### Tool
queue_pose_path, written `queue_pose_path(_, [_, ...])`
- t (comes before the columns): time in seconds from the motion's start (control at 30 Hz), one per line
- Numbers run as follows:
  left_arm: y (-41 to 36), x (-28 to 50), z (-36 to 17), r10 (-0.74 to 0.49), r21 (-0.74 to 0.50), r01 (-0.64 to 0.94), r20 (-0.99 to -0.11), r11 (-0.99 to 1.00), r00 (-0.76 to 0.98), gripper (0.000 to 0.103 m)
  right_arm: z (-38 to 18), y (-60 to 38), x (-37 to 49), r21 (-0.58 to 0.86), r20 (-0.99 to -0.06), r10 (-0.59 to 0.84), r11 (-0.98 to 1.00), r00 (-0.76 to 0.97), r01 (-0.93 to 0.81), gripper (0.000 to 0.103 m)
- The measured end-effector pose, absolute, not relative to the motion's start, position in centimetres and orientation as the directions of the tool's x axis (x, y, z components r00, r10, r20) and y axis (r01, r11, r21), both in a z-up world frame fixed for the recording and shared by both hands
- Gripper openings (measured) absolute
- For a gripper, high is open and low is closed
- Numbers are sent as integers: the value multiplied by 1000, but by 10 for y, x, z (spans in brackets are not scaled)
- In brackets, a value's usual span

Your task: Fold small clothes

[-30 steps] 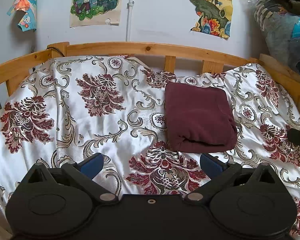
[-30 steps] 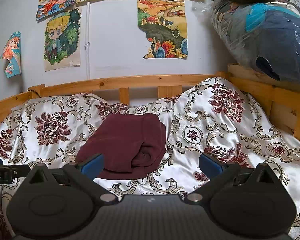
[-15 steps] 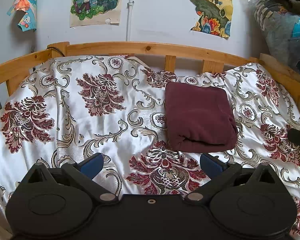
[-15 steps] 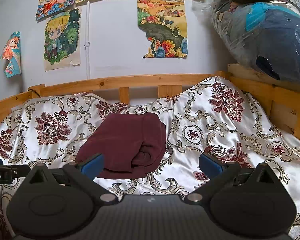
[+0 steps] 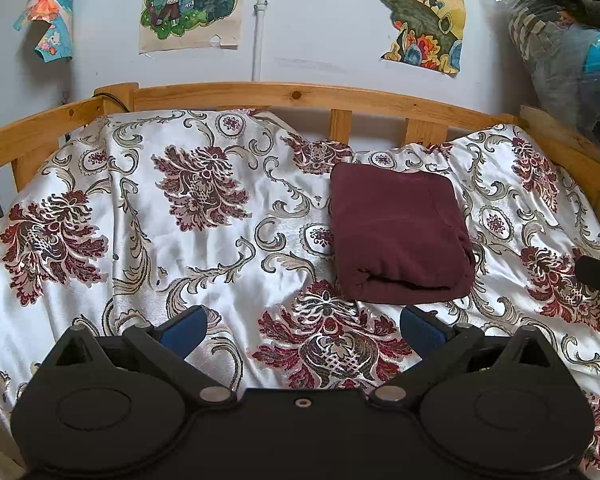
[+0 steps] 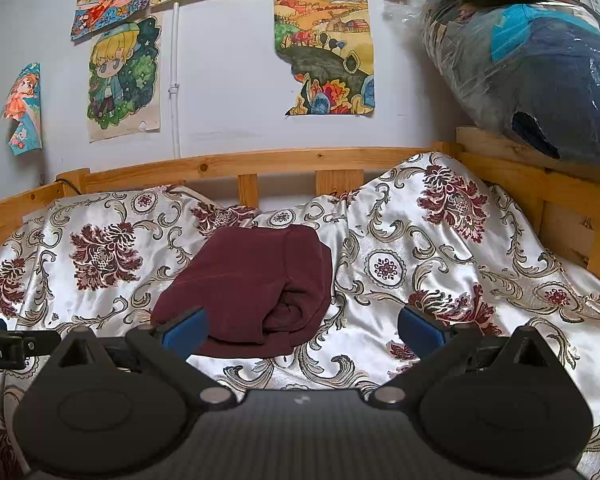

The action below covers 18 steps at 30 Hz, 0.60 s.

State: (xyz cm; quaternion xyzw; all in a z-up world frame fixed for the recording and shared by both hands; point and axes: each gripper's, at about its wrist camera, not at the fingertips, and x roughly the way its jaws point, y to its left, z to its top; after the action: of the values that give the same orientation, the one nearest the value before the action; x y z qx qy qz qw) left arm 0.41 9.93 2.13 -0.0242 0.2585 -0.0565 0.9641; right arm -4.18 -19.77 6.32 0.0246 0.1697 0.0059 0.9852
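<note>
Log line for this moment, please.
left hand-held gripper: open, empty | right hand-held gripper: open, empty | maroon garment: folded, lying on bedspread | contact: none

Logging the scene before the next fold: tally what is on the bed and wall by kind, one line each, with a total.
Folded maroon garment: 1
Floral satin bedspread: 1
Wall drawings seen in the right wrist view: 5
Plastic-wrapped bundle: 1
Hand-held gripper, both open: left hand-held gripper, right hand-held gripper: 2
Total: 10
</note>
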Motion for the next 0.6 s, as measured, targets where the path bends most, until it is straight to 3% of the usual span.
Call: queue_pose_path(0.6, [101, 12, 19, -83, -59, 60, -559, 996, 825, 102, 61, -198, -42, 56, -338, 22, 998, 941, -3, 103])
